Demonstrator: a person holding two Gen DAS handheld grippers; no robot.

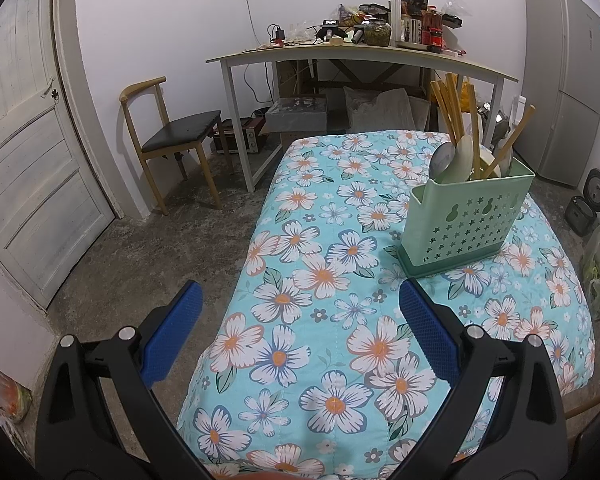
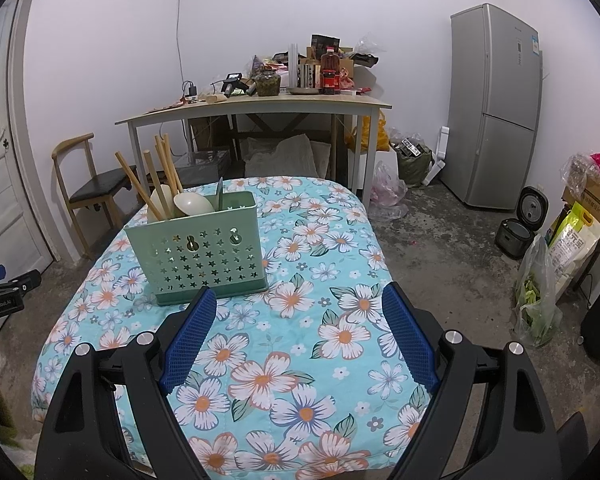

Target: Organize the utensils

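A table (image 2: pixel 340 216) covered by a turquoise quilted cloth (image 1: pixel 300 248) printed with white, orange-centred flowers carries the things. Directly on the cloth stands one item, a pale green utensil holder (image 2: pixel 204 256) with star-shaped cut-outs, upright on its darker green base; in the right wrist view it sits toward ten o'clock of the tabletop, in the left wrist view toward two o'clock. Wooden chopsticks (image 2: pixel 160 176) and pale spoons (image 2: pixel 192 202) stick up from it.

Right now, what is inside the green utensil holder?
The green utensil holder holds wooden chopsticks and pale spoons, heads up; their lower ends are hidden behind its wall.
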